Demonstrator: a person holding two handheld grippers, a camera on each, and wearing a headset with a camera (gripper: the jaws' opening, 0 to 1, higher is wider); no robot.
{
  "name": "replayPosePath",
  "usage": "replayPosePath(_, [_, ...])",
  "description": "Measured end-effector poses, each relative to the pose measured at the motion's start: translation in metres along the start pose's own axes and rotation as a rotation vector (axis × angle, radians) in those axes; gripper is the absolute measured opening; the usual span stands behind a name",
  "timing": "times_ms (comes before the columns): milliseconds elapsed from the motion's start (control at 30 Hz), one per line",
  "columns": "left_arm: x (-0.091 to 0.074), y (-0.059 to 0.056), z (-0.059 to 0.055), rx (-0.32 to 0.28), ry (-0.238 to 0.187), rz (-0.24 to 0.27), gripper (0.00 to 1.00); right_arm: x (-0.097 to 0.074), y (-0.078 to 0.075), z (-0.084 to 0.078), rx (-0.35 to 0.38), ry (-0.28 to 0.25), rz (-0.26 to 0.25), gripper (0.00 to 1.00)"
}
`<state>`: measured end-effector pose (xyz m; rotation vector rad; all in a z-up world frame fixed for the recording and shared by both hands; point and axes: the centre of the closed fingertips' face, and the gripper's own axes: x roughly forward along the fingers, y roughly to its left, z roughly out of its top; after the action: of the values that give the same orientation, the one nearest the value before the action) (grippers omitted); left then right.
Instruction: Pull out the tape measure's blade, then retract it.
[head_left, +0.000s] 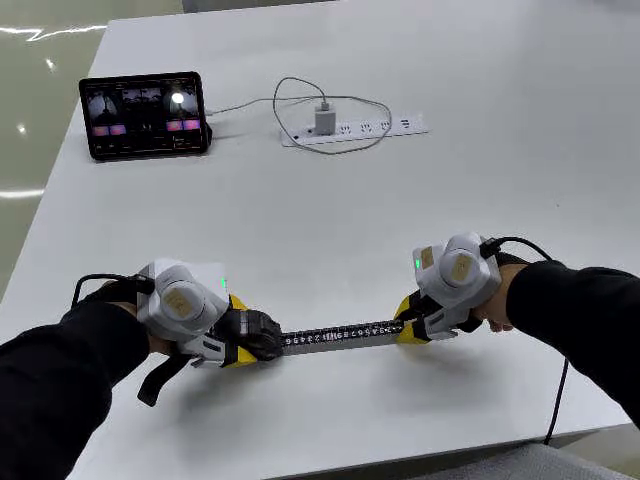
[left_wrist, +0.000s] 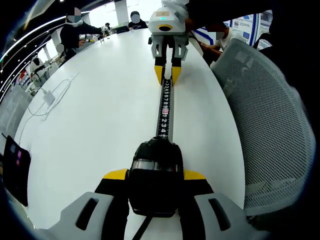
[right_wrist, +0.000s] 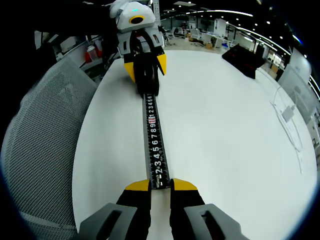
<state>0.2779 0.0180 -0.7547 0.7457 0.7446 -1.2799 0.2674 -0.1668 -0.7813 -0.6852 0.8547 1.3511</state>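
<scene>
Two grippers share the tape measure (head_left: 256, 333). Your left gripper (head_left: 243, 332) is clamped on its black body, a yellow-tipped jaw pressed to each side. Your right gripper (head_left: 408, 328) is pinched narrow on the free end of the blade (head_left: 340, 336). The blade runs straight between them, numbers up, low over the white worktop (head_left: 400, 220). All of this sits well on your side of the power strip (head_left: 365, 128): the body is off to the strip's left, and the blade's end is roughly in line with it. A tablet (head_left: 145, 114) with a lit screen sits left of the power strip, joined to it by a cable.
</scene>
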Motion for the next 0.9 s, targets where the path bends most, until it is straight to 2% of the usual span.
replayPosePath(900, [-0.001, 0.000, 0.000, -0.007, 0.001, 0.012, 0.32, -0.015, -0.004, -0.022, 0.010, 0.026, -0.019, 0.10])
